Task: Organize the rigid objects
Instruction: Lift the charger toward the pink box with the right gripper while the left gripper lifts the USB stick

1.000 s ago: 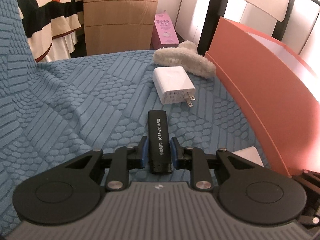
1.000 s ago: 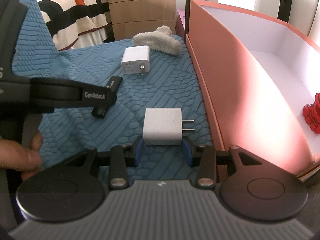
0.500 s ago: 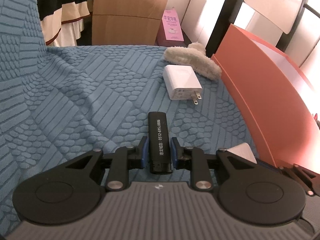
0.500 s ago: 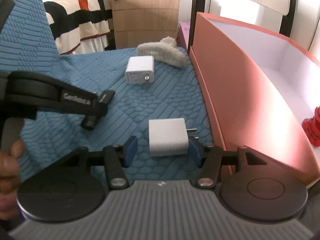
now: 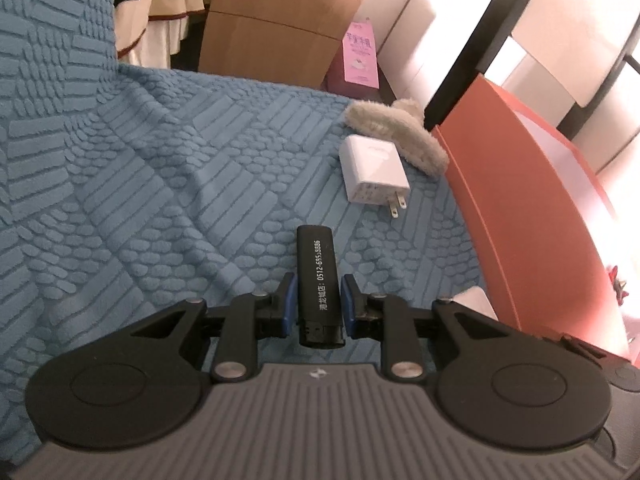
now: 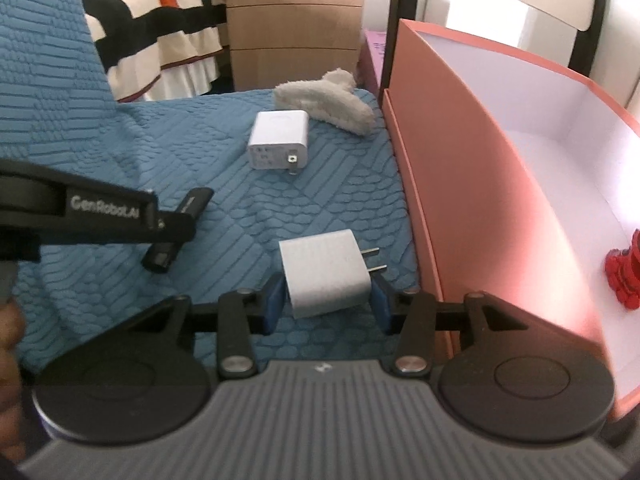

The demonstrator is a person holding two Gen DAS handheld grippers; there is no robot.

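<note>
The black lighter (image 5: 319,280) is held tightly between the fingers of the left gripper (image 5: 319,300) and has been lifted a little above the blue cover (image 5: 160,200). The jaws of the right gripper (image 6: 326,300) have just been closing around the white charger (image 6: 324,276), which looks raised and tilted between the pads. Probably both things are now ready to be carried into the pink box (image 6: 480,168) beside them.

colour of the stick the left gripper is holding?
Black with white printed digits; the stick shows best in the left wrist view.
</note>
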